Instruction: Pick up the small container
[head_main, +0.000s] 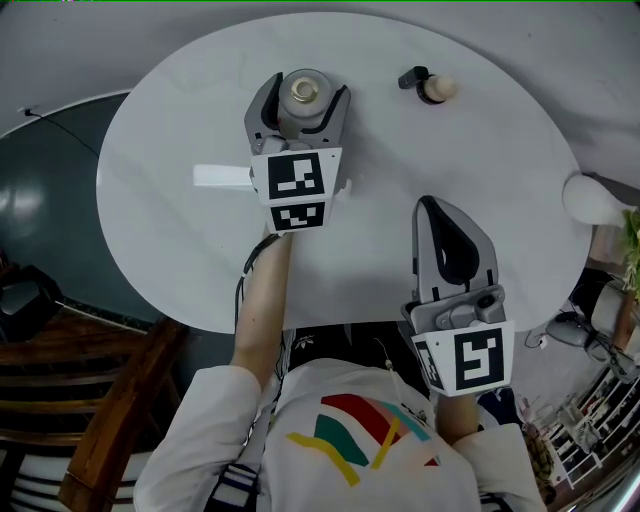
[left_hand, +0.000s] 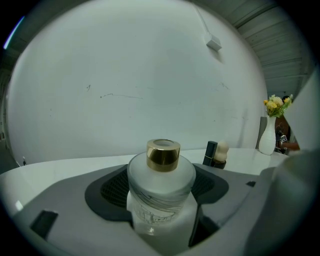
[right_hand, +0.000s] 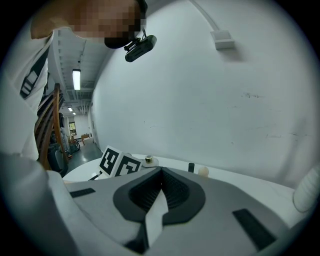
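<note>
Head view looks steeply down on a round white tabletop (head_main: 170, 130), with the left hand-held gripper (head_main: 304, 102) reaching over its far half and its jaws closed around the small container (head_main: 305, 90), one jaw on each side of the body. Left gripper view confirms the hold: the frosted white small container (left_hand: 161, 197) stands upright between the dark ribbed pads, pressed by both, its gold cap (left_hand: 163, 154) rising above them. No view shows whether its base touches the tabletop or hangs just clear of it. The right hand-held gripper (head_main: 432, 210) lies nearer the person, over the near right part of the tabletop and well apart from the container; right gripper view shows the right hand-held gripper (right_hand: 161, 172) with its jaws brought together at the tips and nothing between them. Each gripper's marker cube faces up, the left one (head_main: 297, 187) just behind the clamped jaws, the right one (head_main: 470, 362) over the tabletop's near edge. A small dark stick (head_main: 412, 77) and a cream rounded piece (head_main: 438, 89) lie touching each other on the far right of the tabletop, to the right of the container. A flat white strip (head_main: 220, 177) lies on the tabletop just left of the left marker cube. A white vase (left_hand: 268, 140) with yellow flowers stands at the right rim. A wooden chair (head_main: 110, 400) sits below the left edge.
</note>
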